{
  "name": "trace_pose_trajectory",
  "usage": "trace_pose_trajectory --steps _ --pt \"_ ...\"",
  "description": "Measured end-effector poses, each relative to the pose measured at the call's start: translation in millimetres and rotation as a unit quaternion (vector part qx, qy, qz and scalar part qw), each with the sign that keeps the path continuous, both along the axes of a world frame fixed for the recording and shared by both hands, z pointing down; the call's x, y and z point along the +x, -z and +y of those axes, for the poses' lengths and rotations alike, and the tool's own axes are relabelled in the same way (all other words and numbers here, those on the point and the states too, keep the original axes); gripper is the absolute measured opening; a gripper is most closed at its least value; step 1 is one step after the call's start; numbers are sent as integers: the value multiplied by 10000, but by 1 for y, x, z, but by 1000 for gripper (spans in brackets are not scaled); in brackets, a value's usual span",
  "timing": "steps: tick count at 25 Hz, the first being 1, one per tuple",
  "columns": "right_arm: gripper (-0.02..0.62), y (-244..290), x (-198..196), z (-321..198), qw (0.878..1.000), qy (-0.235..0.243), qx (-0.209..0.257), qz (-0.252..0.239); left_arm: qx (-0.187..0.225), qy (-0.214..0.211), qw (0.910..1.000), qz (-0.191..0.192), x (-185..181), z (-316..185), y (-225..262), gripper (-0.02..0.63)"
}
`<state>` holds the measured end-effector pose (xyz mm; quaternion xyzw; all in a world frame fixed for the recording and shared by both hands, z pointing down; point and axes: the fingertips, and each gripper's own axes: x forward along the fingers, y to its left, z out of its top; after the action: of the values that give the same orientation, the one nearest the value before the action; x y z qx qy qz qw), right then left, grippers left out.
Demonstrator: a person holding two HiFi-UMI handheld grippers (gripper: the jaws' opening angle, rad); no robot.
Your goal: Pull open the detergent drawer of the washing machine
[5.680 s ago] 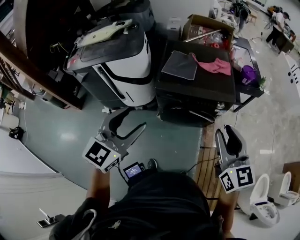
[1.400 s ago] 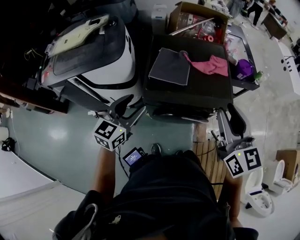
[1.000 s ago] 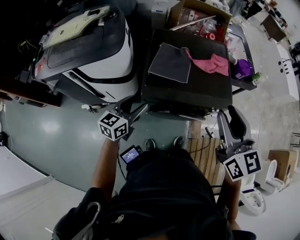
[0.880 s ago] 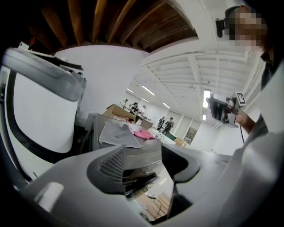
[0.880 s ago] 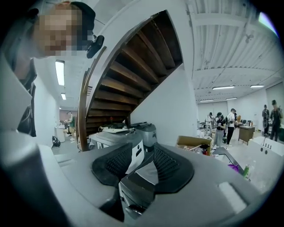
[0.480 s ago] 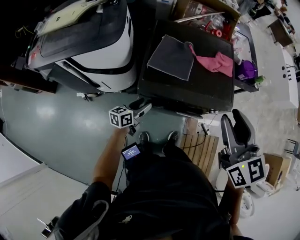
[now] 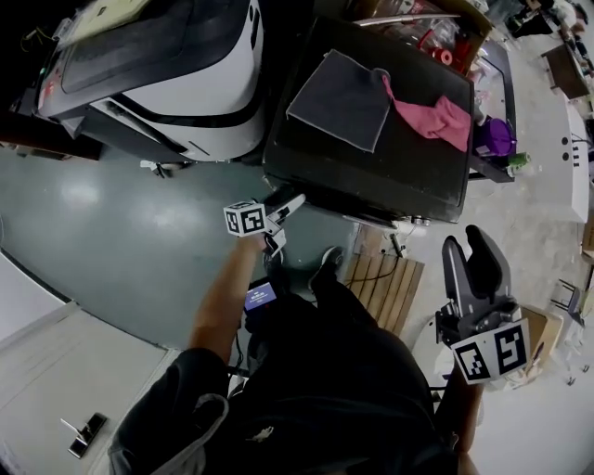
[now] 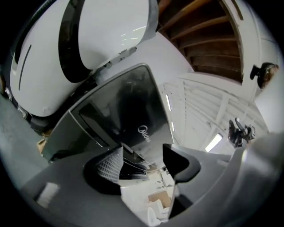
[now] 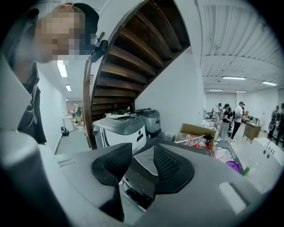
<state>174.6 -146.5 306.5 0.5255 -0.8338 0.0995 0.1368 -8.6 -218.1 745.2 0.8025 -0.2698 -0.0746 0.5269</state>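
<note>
The dark front-loading washing machine [image 7: 306, 158] stands at the centre of the head view. My left gripper [image 7: 295, 202] is at its front upper left corner, pointing at the front panel. In the left gripper view the glossy black front [image 8: 128, 106] with its logo fills the middle. The left gripper [image 8: 143, 162] has its jaws a little apart and opening. Dark panel edges show in the gap, and the pads press on nothing that I can see. My right gripper [image 7: 467, 243] hangs to the right of the machine, open and empty [image 9: 142, 162]. I cannot pick out the drawer for certain.
A grey cloth [image 7: 339, 97] and a pink cloth [image 7: 441, 116] lie on the washer's top. A white and black machine [image 7: 176, 83] stands close on its left. A wooden pallet [image 7: 385, 283] lies on the floor in front, and a cardboard box [image 7: 436, 28] stands behind.
My left gripper has sunk and rolled, moving from beside the white machine down to the dark washer's front corner. The right gripper has drifted slightly.
</note>
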Motion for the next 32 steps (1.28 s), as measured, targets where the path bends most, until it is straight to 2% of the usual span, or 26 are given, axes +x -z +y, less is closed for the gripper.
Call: trace_pose_trajectory --steps 4,6,8,9,12,14,17,20,22,25,29,32 --pt "133 -9 9 -6 9999 -16 -139 63 -15 243 9992 318 13 -13 -10 305" --pt "133 -16 13 -9 9997 -7 -228 85 91 189 9987 464 24 -18 -8 311" --pt "133 -26 16 -11 9994 18 -341 112 268 60 9969 737 36 -23 0 370" --pt "133 -31 17 -11 9991 32 -410 131 314 64 9950 948 42 -25 4 423" --pt "133 -50 15 -10 9976 114 -657 176 362 522 9846 1630 45 -27 11 431" --pt "133 -59 12 -11 9966 179 -776 189 362 649 9778 1961 43 -27 11 430" --pt "133 -65 12 -11 9960 175 -851 193 175 383 9787 2011 45 -25 10 420" --pt "133 -71 14 -12 9954 136 -929 200 66 308 9801 1961 43 -18 7 411" --pt "133 -73 16 -13 9951 97 -963 194 96 179 9823 1861 38 -2 7 362" --pt "133 -74 19 -17 9952 51 -962 180 26 -16 9820 1888 34 25 7 359" --pt "133 -74 11 -19 9957 97 -910 107 -135 -425 9839 1732 25 60 10 348" --pt "133 -78 4 -20 9956 126 -923 50 -179 -574 9843 1659 21 79 11 336"
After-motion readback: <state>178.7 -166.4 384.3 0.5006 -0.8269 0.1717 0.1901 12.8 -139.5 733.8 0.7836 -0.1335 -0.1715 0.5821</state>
